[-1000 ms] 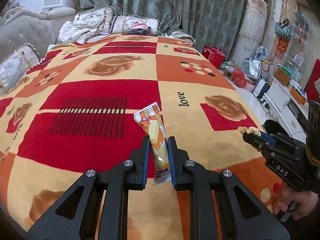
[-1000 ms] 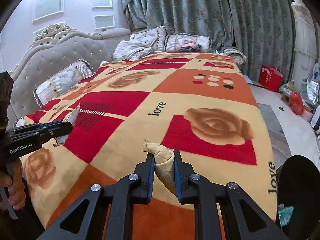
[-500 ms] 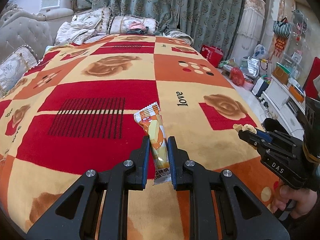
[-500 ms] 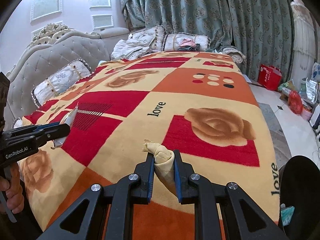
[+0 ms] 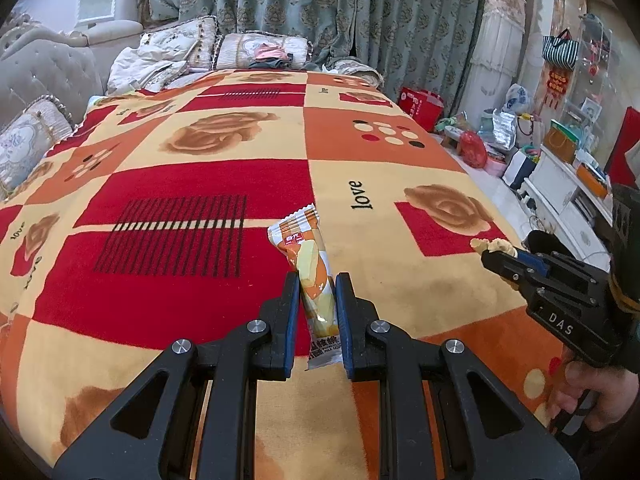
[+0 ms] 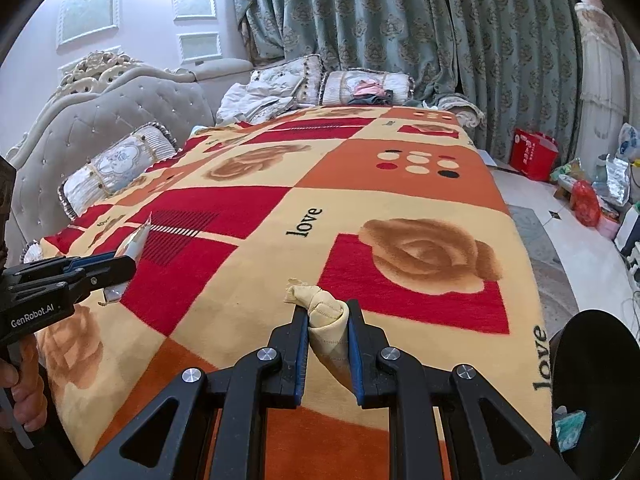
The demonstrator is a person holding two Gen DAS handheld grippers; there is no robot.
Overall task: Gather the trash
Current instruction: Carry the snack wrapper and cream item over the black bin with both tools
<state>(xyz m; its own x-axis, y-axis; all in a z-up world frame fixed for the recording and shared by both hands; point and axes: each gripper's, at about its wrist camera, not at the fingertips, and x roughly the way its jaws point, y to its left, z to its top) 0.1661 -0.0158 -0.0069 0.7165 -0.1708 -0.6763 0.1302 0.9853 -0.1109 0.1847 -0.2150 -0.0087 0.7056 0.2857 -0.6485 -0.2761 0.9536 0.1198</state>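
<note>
Between left fingers (image 5: 344, 312), clamped snack wrapper (image 5: 314, 280).

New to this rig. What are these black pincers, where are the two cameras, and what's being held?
No robot here: a person holds a pistol-grip tool in each hand, each ending in two black fingers with blue pads. A fisheye camera on each tool looks forward along its fingers, so those fill the bottom of its own picture.

In the left wrist view, the left gripper is shut on an orange snack wrapper. The other tool enters from the right, with a hand on its grip.

In the right wrist view, the right gripper is shut on a crumpled beige wad. It could be cloth or paper.

Both hang over a bed with a red, orange and cream blanket. A dark round bin, probably for trash, sits at lower right.
</note>
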